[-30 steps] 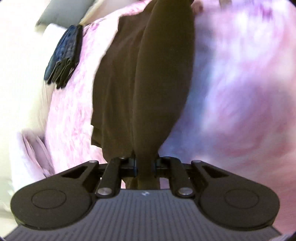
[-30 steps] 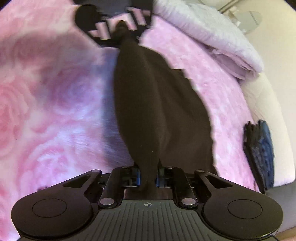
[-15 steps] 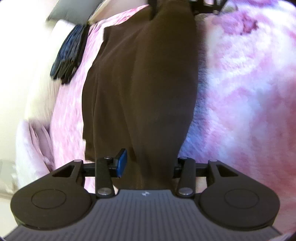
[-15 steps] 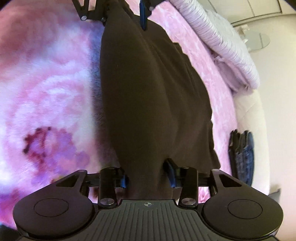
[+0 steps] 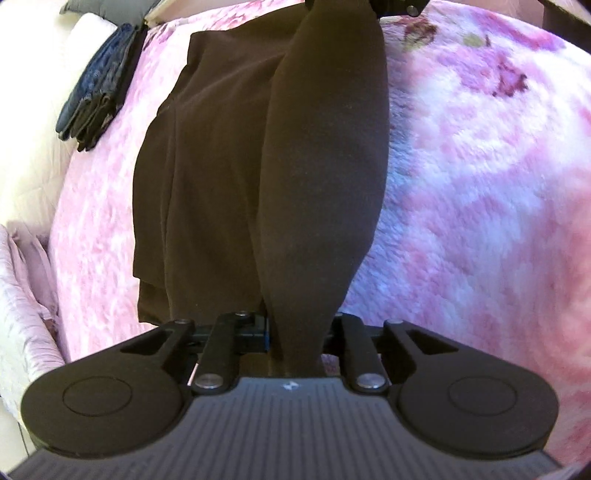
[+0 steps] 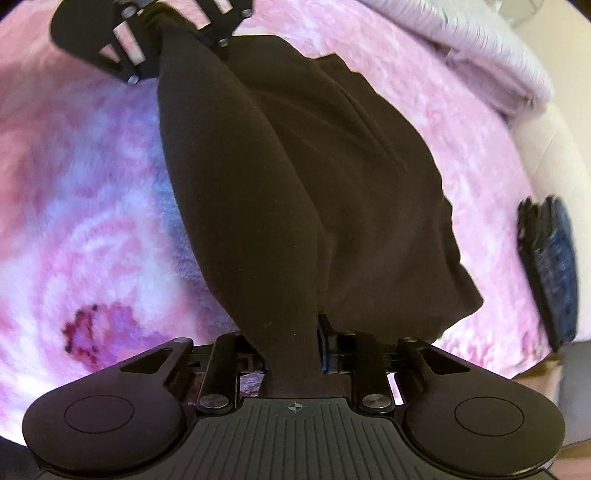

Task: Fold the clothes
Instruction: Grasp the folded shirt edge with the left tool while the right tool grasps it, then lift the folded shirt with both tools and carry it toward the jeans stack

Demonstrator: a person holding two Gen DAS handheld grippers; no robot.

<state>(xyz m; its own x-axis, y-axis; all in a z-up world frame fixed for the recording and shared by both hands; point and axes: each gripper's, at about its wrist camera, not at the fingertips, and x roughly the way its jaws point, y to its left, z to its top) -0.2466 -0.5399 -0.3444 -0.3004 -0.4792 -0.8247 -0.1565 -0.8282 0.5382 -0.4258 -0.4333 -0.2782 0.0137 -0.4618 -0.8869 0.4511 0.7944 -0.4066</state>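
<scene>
Left wrist: left gripper point(image 5: 297, 332), right gripper point(image 6: 291, 354) closing, clamping brown garment point(image 5: 321, 166) (stretched between).

The left gripper point(image 5: 295, 332) at the bottom centre of the frame is closing its jaws on a bunched edge of a dark brown garment point(image 5: 236, 155), which stretches up the middle to the right gripper point(image 5: 395, 5) at the top edge. The rest lies flat on a pink floral blanket point(image 5: 480, 184). A folded dark blue garment point(image 5: 99, 81) sits upper left.
</scene>
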